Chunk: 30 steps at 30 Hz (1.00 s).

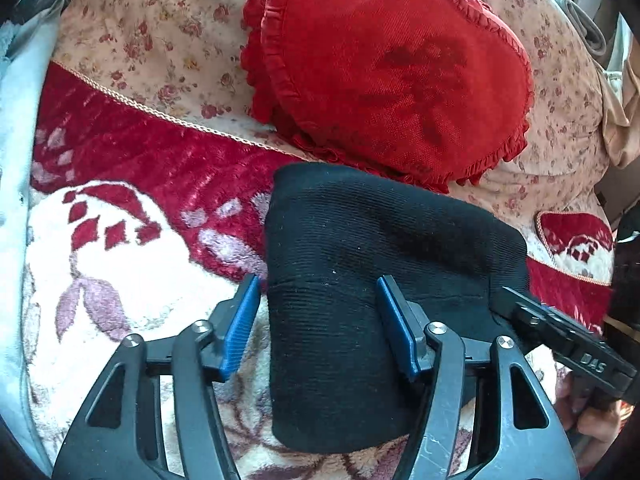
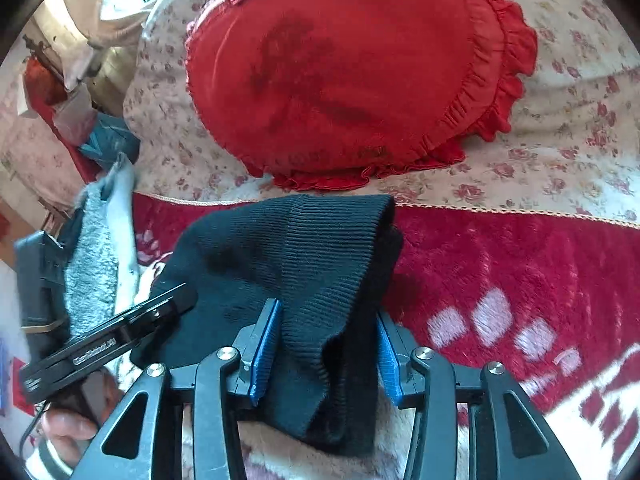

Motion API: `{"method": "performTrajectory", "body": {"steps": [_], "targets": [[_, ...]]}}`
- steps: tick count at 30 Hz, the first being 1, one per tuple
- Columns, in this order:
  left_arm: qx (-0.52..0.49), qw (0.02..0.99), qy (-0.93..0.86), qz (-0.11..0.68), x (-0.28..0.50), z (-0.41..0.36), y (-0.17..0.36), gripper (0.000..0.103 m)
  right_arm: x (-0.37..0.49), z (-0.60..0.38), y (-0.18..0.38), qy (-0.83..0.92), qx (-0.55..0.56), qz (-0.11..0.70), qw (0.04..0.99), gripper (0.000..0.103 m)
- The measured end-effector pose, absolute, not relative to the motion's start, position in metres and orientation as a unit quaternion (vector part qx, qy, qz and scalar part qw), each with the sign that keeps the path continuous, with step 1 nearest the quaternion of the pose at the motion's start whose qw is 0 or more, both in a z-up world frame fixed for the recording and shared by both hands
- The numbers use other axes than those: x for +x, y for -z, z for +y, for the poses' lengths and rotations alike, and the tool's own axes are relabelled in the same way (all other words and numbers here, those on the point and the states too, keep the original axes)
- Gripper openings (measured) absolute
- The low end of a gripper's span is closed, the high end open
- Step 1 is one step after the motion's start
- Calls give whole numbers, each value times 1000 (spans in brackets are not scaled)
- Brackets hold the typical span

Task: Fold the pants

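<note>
The black ribbed pants point(image 1: 360, 248) lie bunched on a red and white plush blanket point(image 1: 120, 240). My left gripper point(image 1: 318, 280) has its blue pads on either side of one fold of the cloth, and the fabric fills the gap between them. The right gripper's black finger point(image 1: 560, 332) reaches the same cloth from the right. In the right wrist view the pants point(image 2: 304, 248) arch up and drape over my right gripper point(image 2: 326, 320), whose pads pinch a thick ridge of fabric. The left gripper point(image 2: 120, 336) comes in from the left there.
A red frilled cushion point(image 1: 392, 72) leans on a floral quilt point(image 1: 152, 40) just behind the pants. A grey-white fluffy cloth point(image 2: 100, 248) hangs at the left of the right wrist view. A hand point(image 2: 68, 432) holds the left gripper's handle.
</note>
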<state>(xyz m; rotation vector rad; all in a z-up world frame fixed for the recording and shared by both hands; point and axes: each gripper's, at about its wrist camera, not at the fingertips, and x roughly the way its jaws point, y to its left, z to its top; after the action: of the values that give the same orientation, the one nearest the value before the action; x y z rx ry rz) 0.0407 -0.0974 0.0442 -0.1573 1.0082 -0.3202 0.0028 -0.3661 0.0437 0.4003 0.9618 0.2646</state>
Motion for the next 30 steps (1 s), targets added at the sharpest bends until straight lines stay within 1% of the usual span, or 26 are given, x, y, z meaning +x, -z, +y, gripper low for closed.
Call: {"method": "performTrajectory", "body": {"steps": [3, 5, 7, 10, 12, 15, 16, 17, 24, 30], "targets": [[-71, 861, 144, 482, 36, -97, -50, 60, -11, -366, -66, -109, 154, 446, 875, 42], [-61, 864, 139, 479, 32, -99, -53, 60, -19, -361, -84, -115, 133, 427, 887, 38], [-50, 868, 133, 475, 29, -102, -55, 60, -24, -351, -99, -132, 115, 414, 893, 29], [-46, 871, 127, 472, 26, -105, -55, 60, -24, -336, -107, -156, 97, 408, 894, 22], [-42, 873, 123, 469, 24, -106, -55, 60, -21, -324, -100, -158, 86, 418, 890, 21], [-35, 875, 125, 467, 21, -109, -56, 60, -22, -314, -66, -133, 58, 458, 877, 20], [-32, 876, 123, 464, 20, -111, -57, 60, -23, -316, -57, -131, 64, 463, 874, 20], [-26, 880, 120, 460, 18, -112, -59, 60, -26, -319, -55, -131, 76, 452, 879, 20], [-17, 893, 99, 439, 1, -107, -67, 60, -33, -324, -79, -124, 86, 430, 890, 20], [9, 902, 83, 424, -22, -104, -75, 60, -43, -324, -86, -116, 109, 418, 894, 21]]}}
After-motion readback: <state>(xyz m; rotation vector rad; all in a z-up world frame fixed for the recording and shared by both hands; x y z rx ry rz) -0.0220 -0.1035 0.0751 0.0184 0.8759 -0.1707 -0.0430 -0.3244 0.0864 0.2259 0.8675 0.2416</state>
